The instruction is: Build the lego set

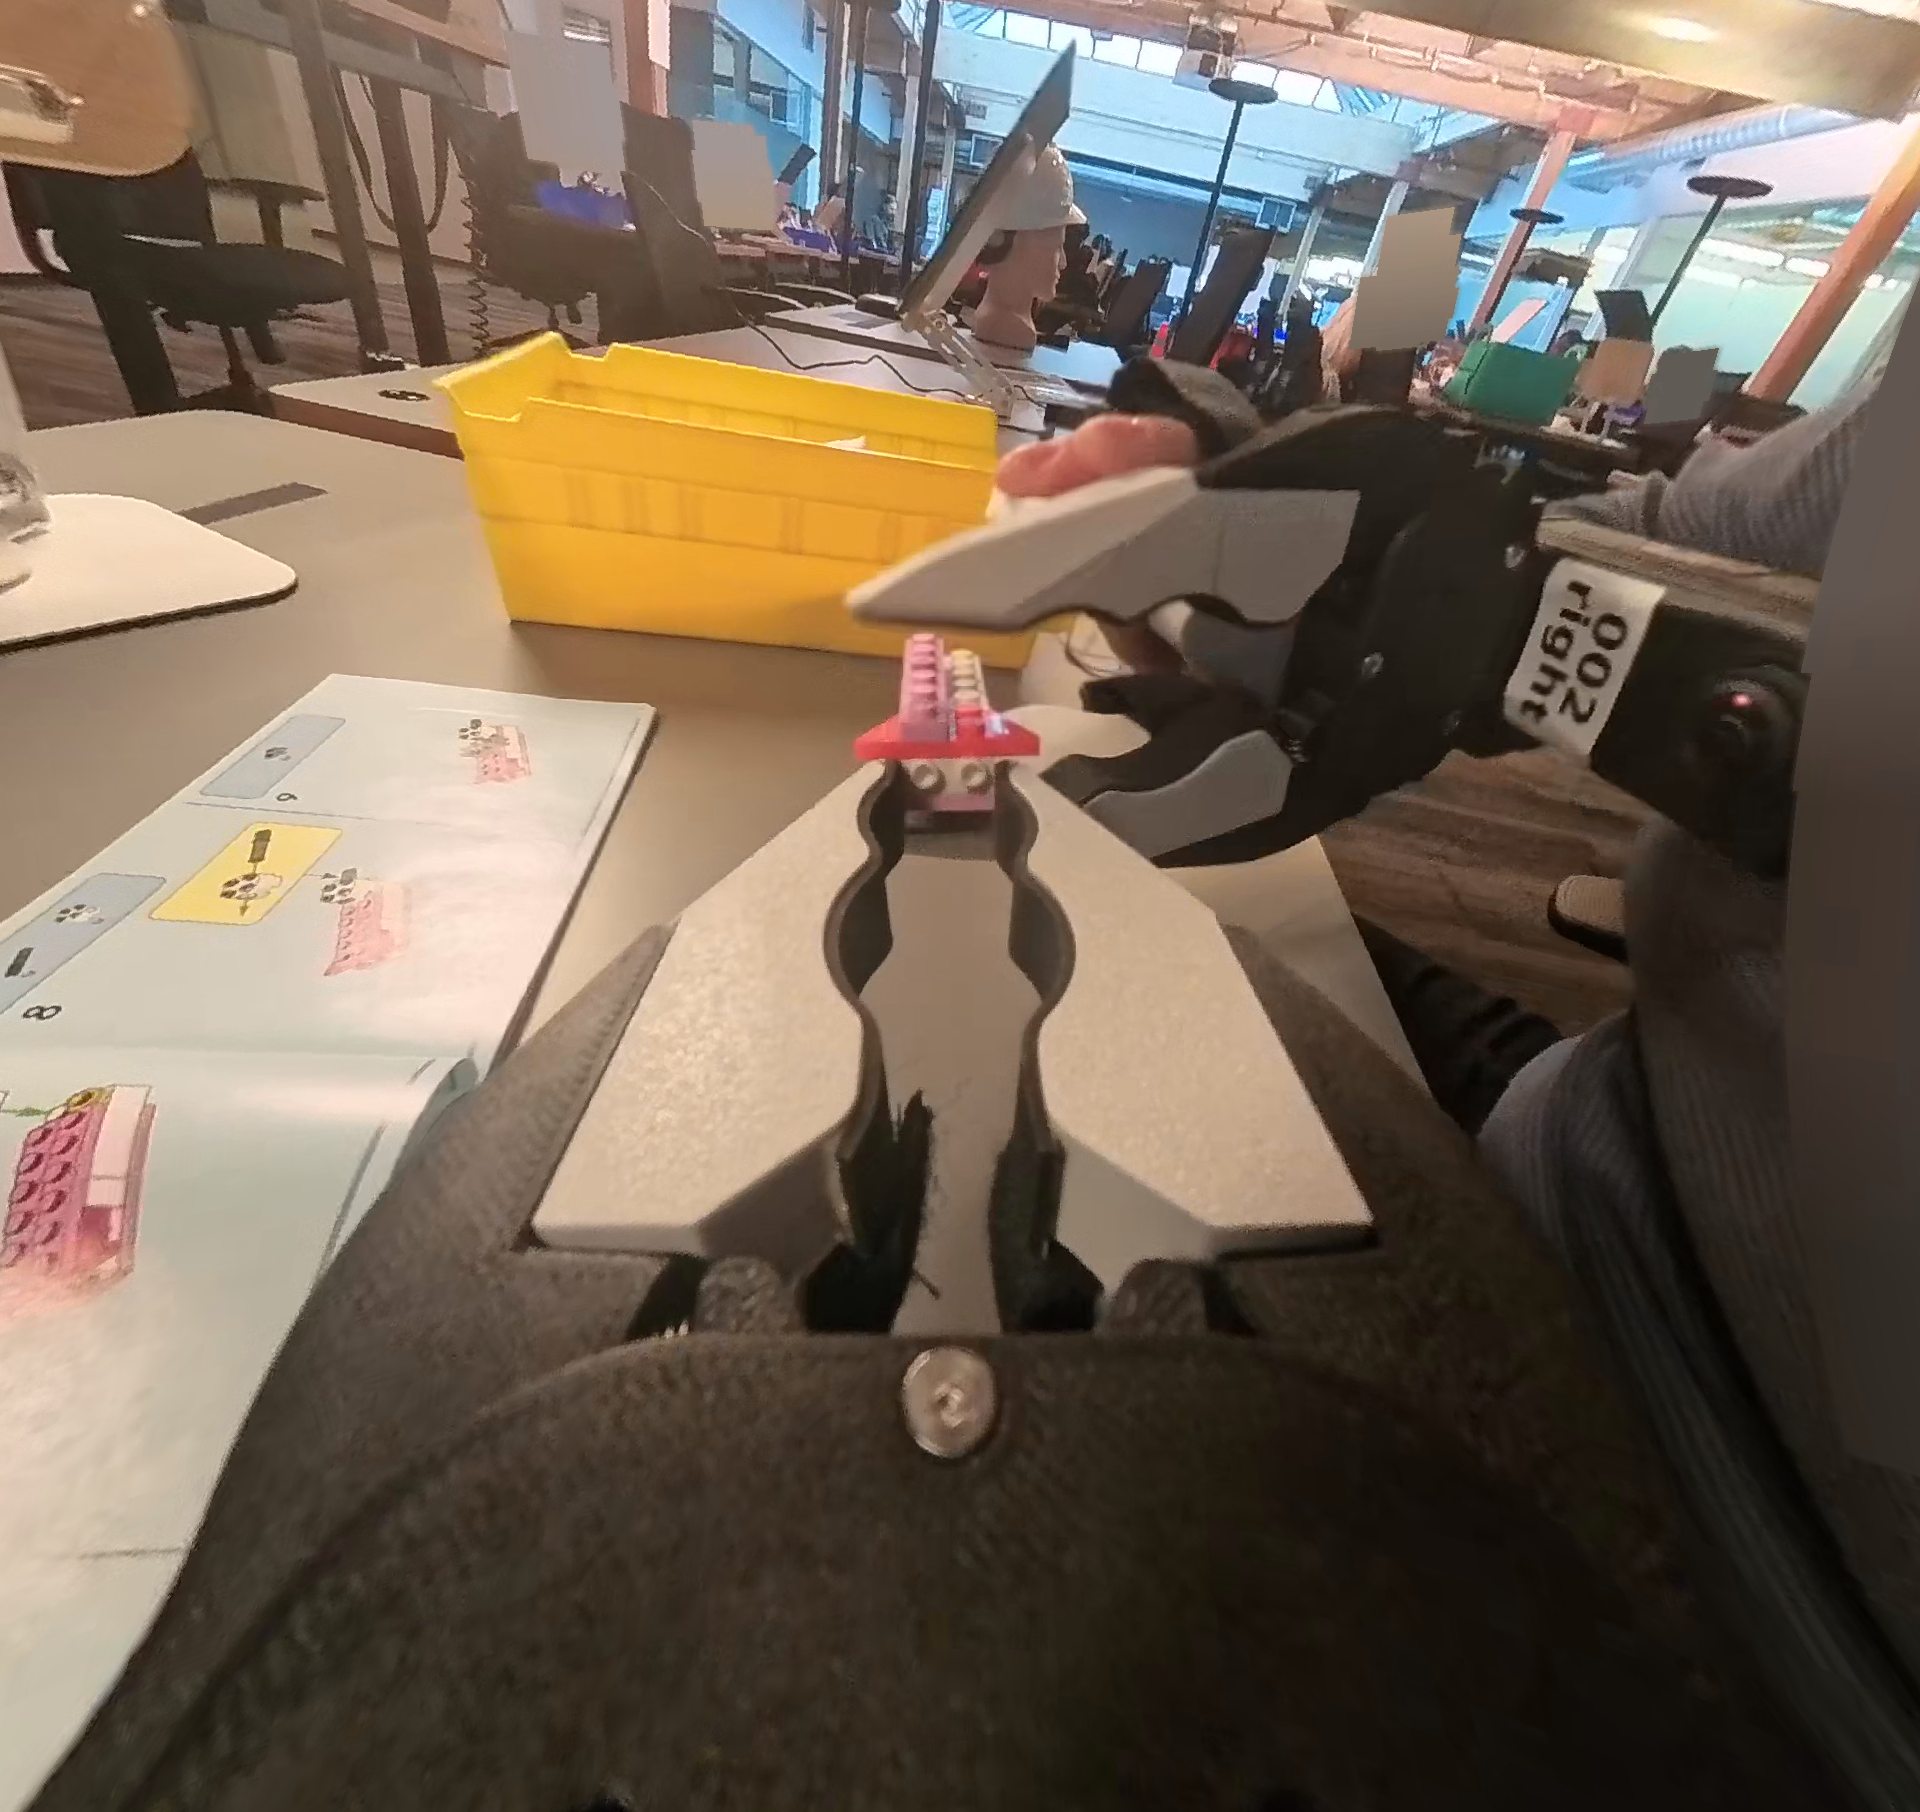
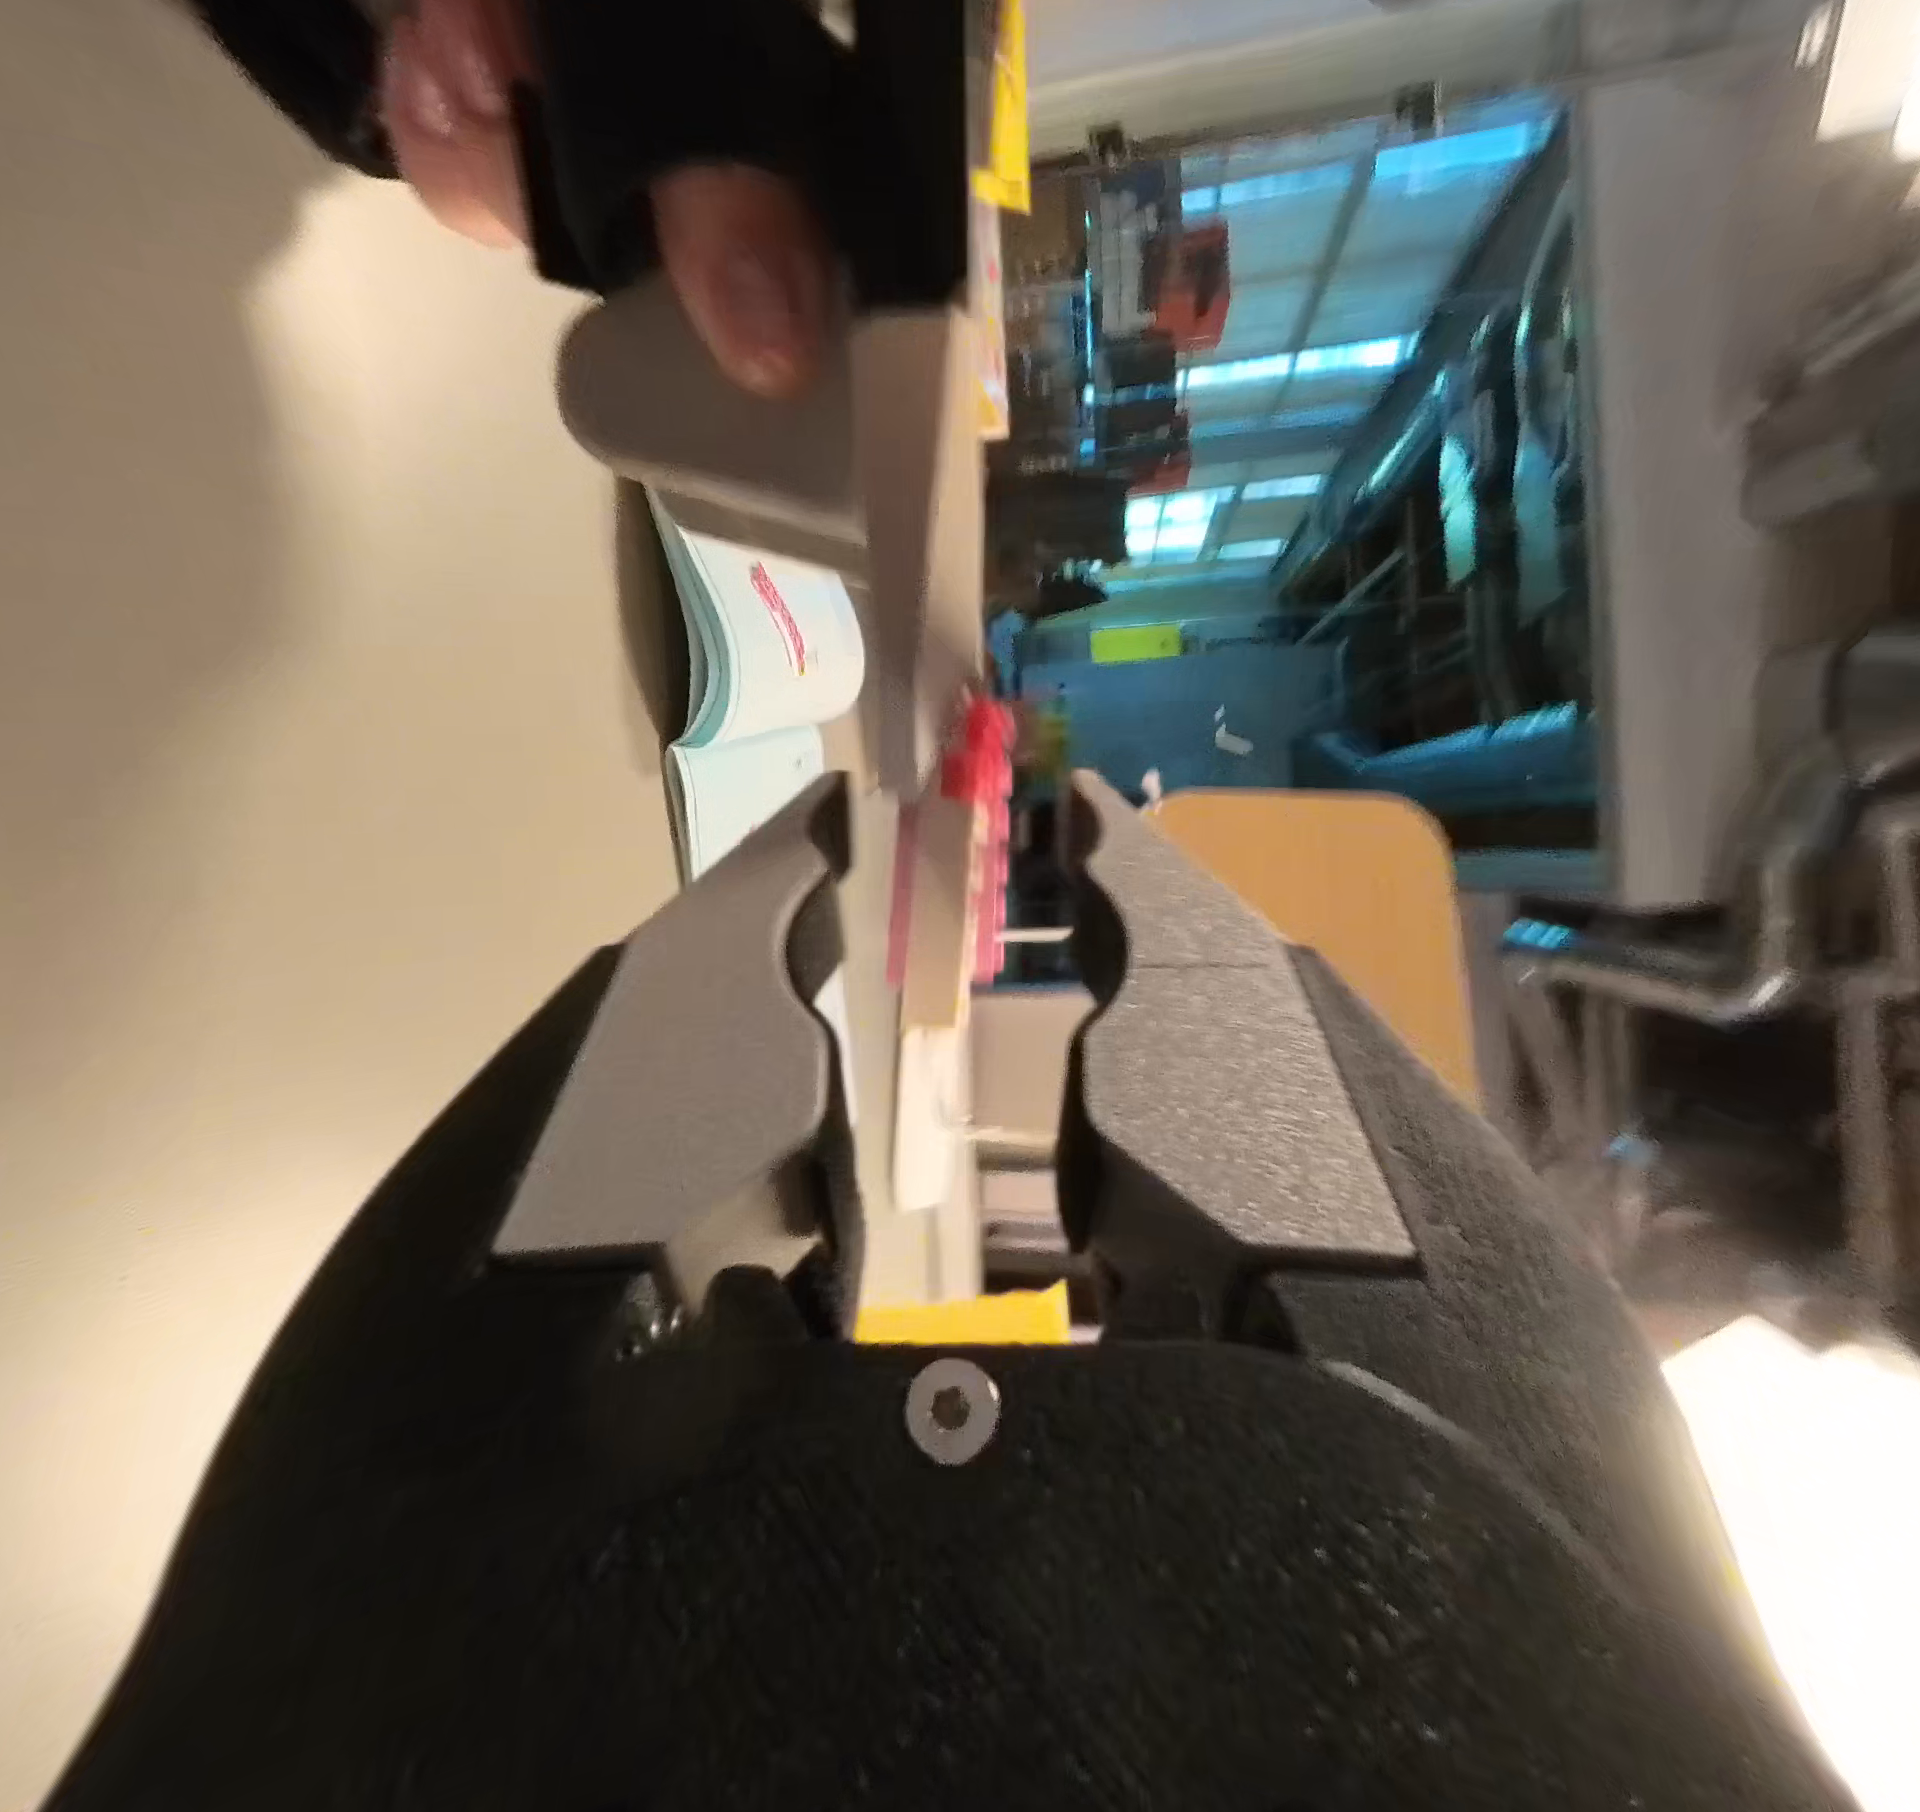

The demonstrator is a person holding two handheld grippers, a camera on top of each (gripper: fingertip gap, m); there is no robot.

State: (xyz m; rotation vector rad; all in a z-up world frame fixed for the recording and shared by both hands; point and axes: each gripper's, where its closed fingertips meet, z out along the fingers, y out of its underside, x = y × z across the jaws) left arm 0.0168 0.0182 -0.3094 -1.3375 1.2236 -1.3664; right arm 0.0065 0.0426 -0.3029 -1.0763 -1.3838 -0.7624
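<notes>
The left gripper (image 1: 948,788) has its grey fingers (image 1: 821,889) closed on a small model built of pink, white and red plastic bricks (image 1: 940,713): both tips press the sides of its pink and grey end, and the rest of the model runs forward beyond the tips, with a flat red plate (image 1: 883,744) lying crosswise just past them. The right gripper (image 1: 987,702) comes in from the right of those fingers, turned on its side, with its fingers spread apart, one above the far end of the brick model and one below and to the right of it; neither pad presses on the model. In the right wrist view the brick model (image 2: 982,806) stands between the right gripper's (image 2: 961,796) parted tips, though motion blur hides the fine detail there. To the left of the left fingers an open pale-blue instruction booklet (image 1: 343,889) lies flat on the beige counter (image 1: 395,557). Beyond the fingertips, farther back on the counter, stands a yellow plastic bin (image 1: 727,505).
</notes>
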